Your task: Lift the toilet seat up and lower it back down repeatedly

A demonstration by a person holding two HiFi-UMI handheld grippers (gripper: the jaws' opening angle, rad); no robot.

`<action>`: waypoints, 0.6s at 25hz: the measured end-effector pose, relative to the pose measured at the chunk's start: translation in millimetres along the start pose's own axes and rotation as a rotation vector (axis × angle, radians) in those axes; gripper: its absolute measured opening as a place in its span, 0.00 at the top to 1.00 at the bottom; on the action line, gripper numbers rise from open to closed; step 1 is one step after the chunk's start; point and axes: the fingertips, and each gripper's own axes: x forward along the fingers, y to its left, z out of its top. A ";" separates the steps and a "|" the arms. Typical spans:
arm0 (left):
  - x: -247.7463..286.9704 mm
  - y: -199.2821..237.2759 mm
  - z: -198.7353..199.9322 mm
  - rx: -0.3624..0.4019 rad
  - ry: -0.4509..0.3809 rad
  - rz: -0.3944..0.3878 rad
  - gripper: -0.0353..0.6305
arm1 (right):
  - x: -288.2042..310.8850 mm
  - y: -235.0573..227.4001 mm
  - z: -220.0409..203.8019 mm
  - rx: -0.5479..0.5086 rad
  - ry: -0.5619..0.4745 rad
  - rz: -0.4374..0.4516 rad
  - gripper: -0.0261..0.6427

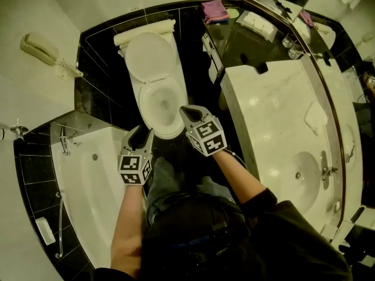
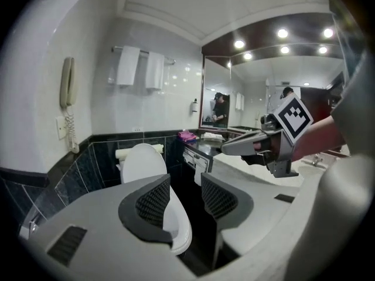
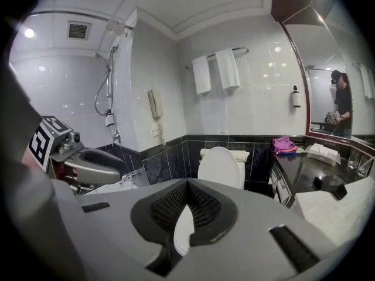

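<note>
Person's bare forearms (image 1: 128, 227) at bottom, left tongs (image 1: 142, 133) spread with nothing between, right tongs (image 1: 184, 111) pressed together, empty, both near the toilet bowl (image 1: 163, 107) front rim, toilet seat (image 1: 151, 57) raised upright behind the bowl.

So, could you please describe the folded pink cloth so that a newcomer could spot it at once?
Find the white ceramic toilet. To its right in the head view runs a glossy black counter, and the folded pink cloth lies at its far end. It is the only brightly coloured thing there.
</note>
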 end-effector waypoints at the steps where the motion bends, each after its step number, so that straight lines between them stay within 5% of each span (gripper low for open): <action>1: 8.0 -0.8 -8.7 0.019 0.025 -0.019 0.68 | 6.8 -2.3 -8.8 0.004 0.013 -0.002 0.94; 9: 77.9 -14.2 -90.2 0.223 0.256 -0.215 0.38 | 60.0 -18.8 -91.3 0.044 0.127 -0.023 0.94; 15: 138.5 -14.8 -186.4 0.512 0.427 -0.344 0.35 | 101.8 -34.2 -141.2 0.065 0.183 -0.022 0.94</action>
